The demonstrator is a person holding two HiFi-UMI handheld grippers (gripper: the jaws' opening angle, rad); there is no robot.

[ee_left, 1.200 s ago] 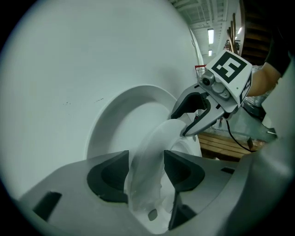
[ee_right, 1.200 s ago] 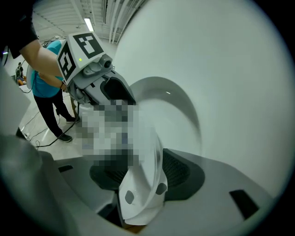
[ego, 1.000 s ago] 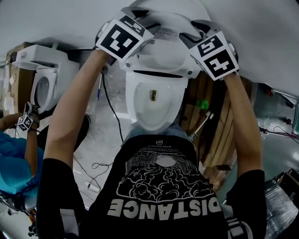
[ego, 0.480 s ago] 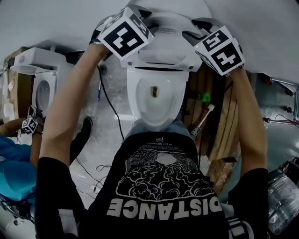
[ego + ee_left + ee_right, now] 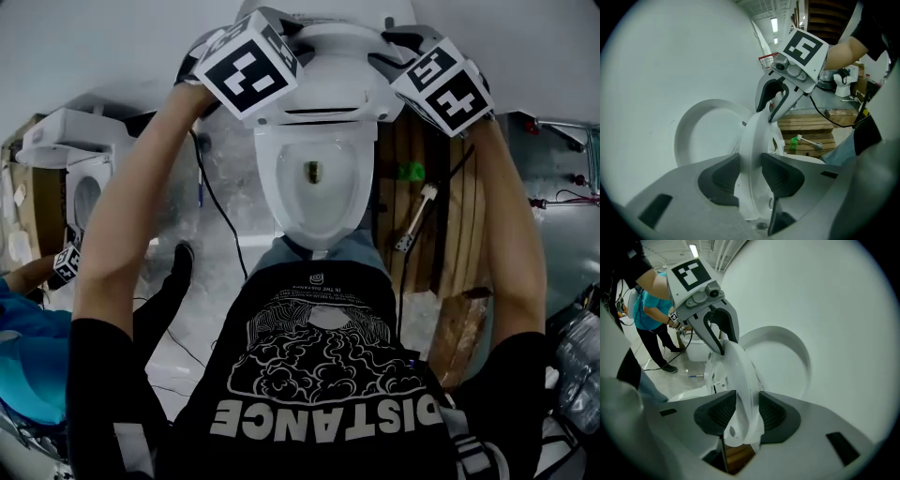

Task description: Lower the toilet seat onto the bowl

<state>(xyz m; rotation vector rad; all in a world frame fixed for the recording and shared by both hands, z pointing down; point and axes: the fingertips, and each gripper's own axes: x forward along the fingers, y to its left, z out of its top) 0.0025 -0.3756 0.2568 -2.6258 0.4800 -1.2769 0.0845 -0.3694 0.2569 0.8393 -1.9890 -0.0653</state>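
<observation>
**Head view.** We find the left gripper and the right gripper set on opposite side edges of the raised toilet seat. The seat stands between them, tipped a little clear of the lid behind it. The bowl lies open below both grippers, on the person's side of them, and the seat is well apart from it.

**Left gripper view.** The jaws have just been closing. Both dark pads now press the seat's rim, which runs edge-on between them and on ahead to the right gripper on the far edge. The lid lies beyond the left jaw, against the wall.

**Right gripper view.** These jaws have likewise just been closing. The rim is pinched between the two pads, and the left gripper holds the far edge ahead. The lid lies beyond the right jaw.

**Assessment.** We judge the seat to be a stiff, light ring of moulded plastic with a glossy face, so it is apt to slip in the pads. As it is hinged at the back, it will likely swing under its own weight once past upright. A drop onto the bowl could crack the seat or the hinge. The side rims, taken opposite each other as here, appear the sound place to hold. The grip should stay firm and follow the hinge arc down.
</observation>
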